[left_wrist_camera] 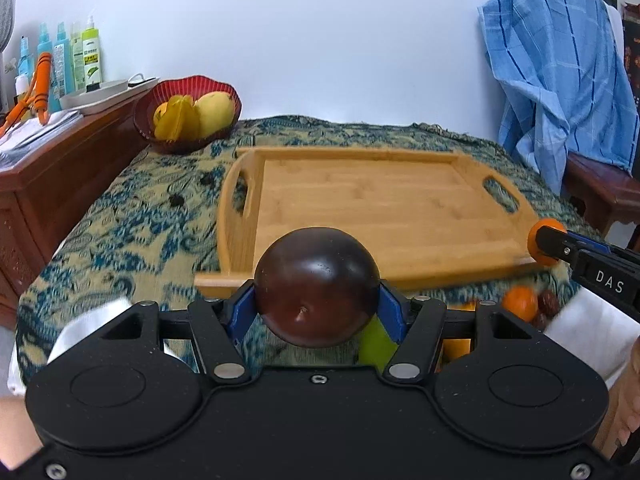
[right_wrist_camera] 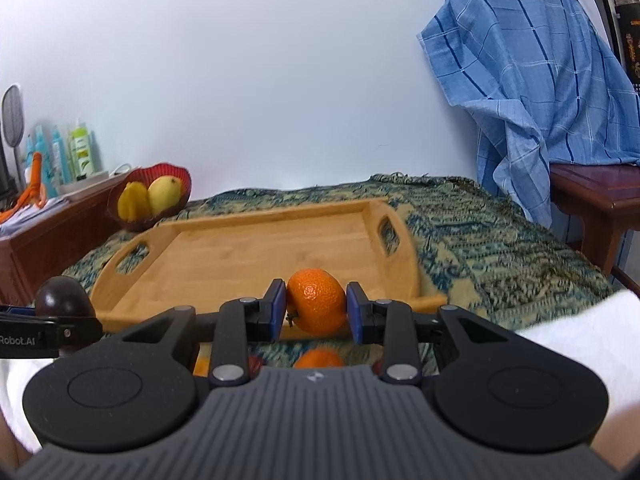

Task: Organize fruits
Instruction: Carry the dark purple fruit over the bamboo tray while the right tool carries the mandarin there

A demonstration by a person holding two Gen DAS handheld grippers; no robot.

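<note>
Lettering "DAS" on right gripper [left_wrist_camera: 538,246], clamping tangerine [right_wrist_camera: 316,301] | left gripper [left_wrist_camera: 316,306] clamping dark fruit [left_wrist_camera: 316,286], "Robot.AI"

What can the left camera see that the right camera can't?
Only the left wrist view shows the green fruit under the tongs and the dark red fruits lying on the cloth.

Only the right wrist view shows the mandarin's stem end and how the blue pads squeeze it.

Both show the left tongs holding the dark plum, the right tongs holding the mandarin, the wooden tray, the red basket and the blue cloth.
</note>
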